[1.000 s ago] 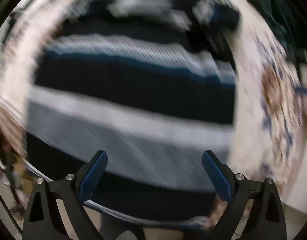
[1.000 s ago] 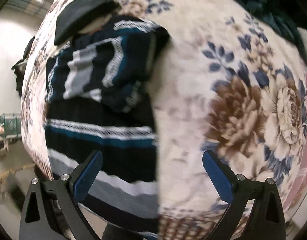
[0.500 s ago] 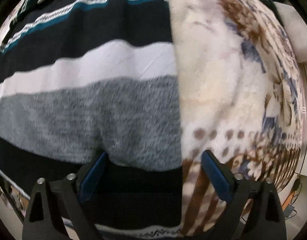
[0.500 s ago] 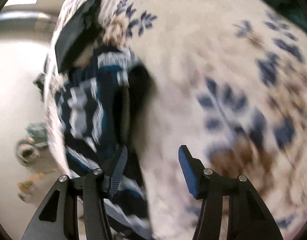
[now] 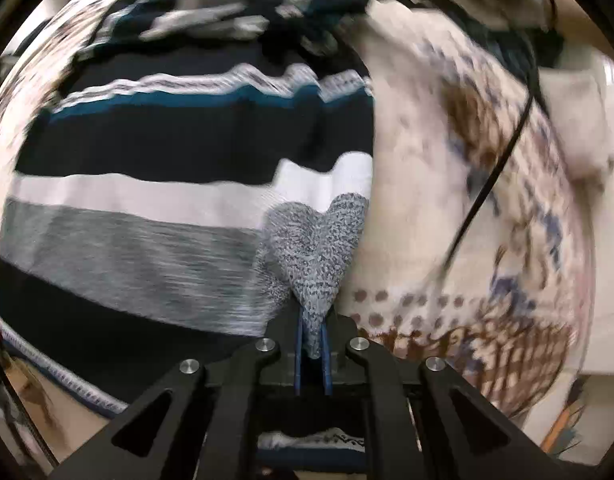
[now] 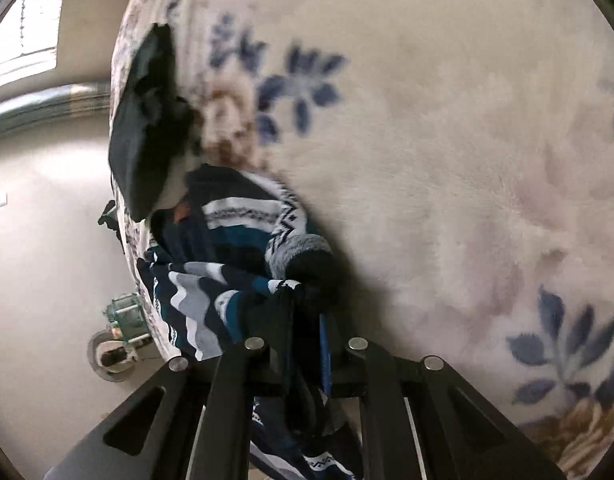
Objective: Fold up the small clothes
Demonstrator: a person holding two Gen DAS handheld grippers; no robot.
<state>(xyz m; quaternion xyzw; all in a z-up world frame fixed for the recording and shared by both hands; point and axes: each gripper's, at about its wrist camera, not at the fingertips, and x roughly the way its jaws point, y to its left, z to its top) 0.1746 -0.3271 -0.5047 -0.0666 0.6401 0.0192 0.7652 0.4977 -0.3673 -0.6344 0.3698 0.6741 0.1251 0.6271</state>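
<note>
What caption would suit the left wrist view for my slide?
Left gripper pinching the grey-flecked band at the edge of a navy, white and teal striped knit sweater lying on a cream floral blanket.

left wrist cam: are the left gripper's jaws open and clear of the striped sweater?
No, the left gripper is shut on a pinched fold of the grey band of the striped sweater, which bunches up between its blue pads.

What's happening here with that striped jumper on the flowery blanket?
A person is folding a navy, white and grey striped knitted sweater on a cream floral blanket, using two hand-held grippers. The left gripper has just closed on a pinch of the grey stripe at the sweater's edge. The right gripper has just closed on a bunched dark part.
</note>
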